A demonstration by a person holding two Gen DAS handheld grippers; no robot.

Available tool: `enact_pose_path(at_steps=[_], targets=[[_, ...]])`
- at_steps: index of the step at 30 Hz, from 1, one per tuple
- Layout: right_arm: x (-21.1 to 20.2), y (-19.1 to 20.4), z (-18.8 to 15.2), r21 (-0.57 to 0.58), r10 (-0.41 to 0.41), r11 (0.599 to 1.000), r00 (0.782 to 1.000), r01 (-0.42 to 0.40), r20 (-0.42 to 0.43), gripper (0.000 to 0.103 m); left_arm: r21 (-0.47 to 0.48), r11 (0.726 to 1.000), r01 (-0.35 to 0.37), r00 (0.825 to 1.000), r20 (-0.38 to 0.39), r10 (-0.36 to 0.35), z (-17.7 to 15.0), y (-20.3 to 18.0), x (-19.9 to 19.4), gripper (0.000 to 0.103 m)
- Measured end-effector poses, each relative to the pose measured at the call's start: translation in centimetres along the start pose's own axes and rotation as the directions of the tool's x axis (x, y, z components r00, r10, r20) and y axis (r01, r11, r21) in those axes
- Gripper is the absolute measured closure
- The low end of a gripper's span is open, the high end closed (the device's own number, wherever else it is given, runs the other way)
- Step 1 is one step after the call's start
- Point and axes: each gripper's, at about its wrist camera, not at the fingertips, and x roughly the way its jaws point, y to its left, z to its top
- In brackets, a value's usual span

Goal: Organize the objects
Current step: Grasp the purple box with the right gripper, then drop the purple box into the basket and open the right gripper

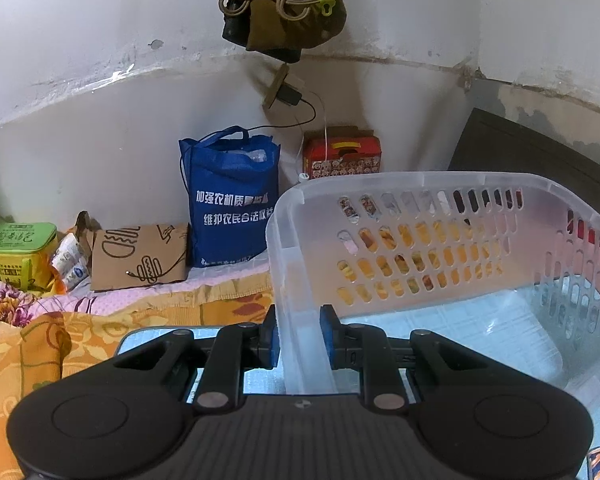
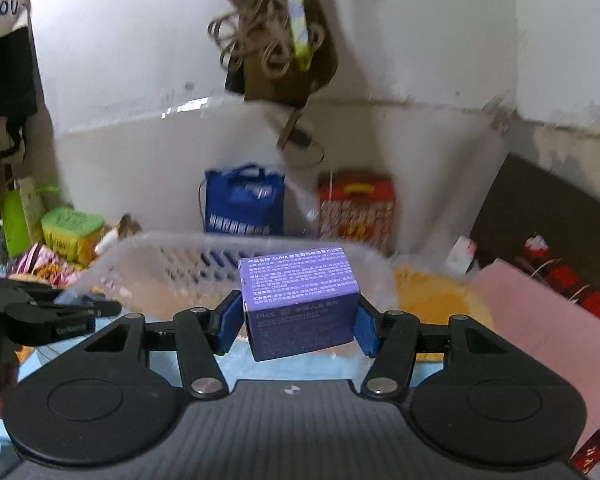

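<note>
Right tool point(image 2: 298, 322) clamped across the side faces of a purple box point(image 2: 300, 304), held up just before the clear basket point(image 2: 172, 264). Light, stiff cardboard (crushable if squeezed harder); best gripped on flat sides. Left tool point(image 1: 299, 336) pinching the basket's near wall point(image 1: 304, 320), thin, flexible, slick plastic. Underneath, soft bed point(image 1: 80, 320), cluttered at the wall edge.

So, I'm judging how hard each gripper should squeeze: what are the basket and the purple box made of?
The basket looks like thin translucent plastic, glossy, with moulded slots that show colours behind. The purple box looks like printed cardboard with a smooth, slightly shiny finish and sharp folded edges.
</note>
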Motion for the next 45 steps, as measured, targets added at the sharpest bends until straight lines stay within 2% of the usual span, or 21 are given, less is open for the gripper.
enact_pose_path(at_steps=[4,11,12,13,14,17,23,25,29,33,35,37,38,40,45], targets=[[1.1,1.1,-0.3,-0.027,0.014,1.000,1.000,-0.015,-0.026,0.043,-0.002,1.000,-0.002,1.000,0.000,0.002,0.0,-0.1,-0.1,0.079],[0.5,0.4,0.2,-0.005,0.029,1.000,1.000,-0.029,0.009,0.040,-0.010,1.000,-0.008,1.000,-0.001,0.008,0.1,0.0,0.0,0.079],[0.6,0.5,0.2,-0.007,0.025,1.000,1.000,-0.025,0.011,0.027,-0.012,1.000,-0.008,1.000,-0.001,0.008,0.1,0.0,0.0,0.079],[0.9,0.6,0.2,-0.015,0.021,1.000,1.000,-0.021,0.002,0.006,-0.011,1.000,-0.008,1.000,-0.001,0.008,0.1,0.0,0.0,0.078],[0.9,0.7,0.2,-0.021,0.004,1.000,1.000,-0.004,0.012,0.000,-0.010,1.000,-0.010,1.000,0.000,0.010,0.1,0.0,0.0,0.078],[0.1,0.7,-0.3,-0.016,-0.043,0.999,0.998,0.044,0.048,0.000,-0.009,1.000,-0.010,1.000,0.002,0.010,0.0,-0.1,-0.1,0.078],[-3.9,-1.0,-2.6,0.065,-0.042,0.997,0.994,0.036,0.103,0.000,-0.013,1.000,-0.008,1.000,0.003,0.008,0.0,-0.1,-0.1,0.078],[-5.8,-1.8,-4.6,0.087,-0.034,0.996,0.993,0.024,0.113,0.000,-0.013,1.000,-0.009,1.000,0.006,0.009,0.0,-0.1,-0.2,0.078],[-8.1,-2.5,-9.9,0.110,-0.087,0.991,0.992,0.077,0.087,0.000,-0.009,1.000,-0.011,1.000,0.011,0.011,0.0,-0.1,-0.1,0.078],[-8.7,-2.0,-15.0,0.125,-0.053,0.991,0.998,0.048,0.035,0.000,-0.009,1.000,-0.015,1.000,0.014,0.015,-0.1,-0.1,-0.2,0.077],[-8.4,-1.5,-16.6,0.117,-0.063,0.991,0.998,0.062,0.006,0.005,-0.006,1.000,-0.019,1.000,0.016,0.019,0.0,-0.2,-0.2,0.076],[-7.8,-1.1,-17.4,0.104,-0.079,0.991,0.997,0.080,-0.020,0.033,-0.006,1.000,-0.022,1.000,0.018,0.022,-0.1,-0.2,-0.2,0.076],[-7.2,-1.1,-17.7,0.106,-0.071,0.992,0.997,0.075,-0.041,0.039,-0.005,1.000,-0.023,1.000,0.019,0.023,-0.1,-0.2,-0.2,0.076],[-6.9,-1.7,-18.3,0.146,-0.022,0.989,0.999,0.027,-0.034,0.038,-0.004,1.000,-0.023,1.000,0.019,0.023,-0.1,-0.2,-0.2,0.076],[-6.7,-0.7,-18.4,0.110,-0.013,0.994,0.999,0.017,-0.031,0.038,-0.002,1.000,-0.025,0.999,0.021,0.025,-0.1,-0.2,-0.2,0.076]])
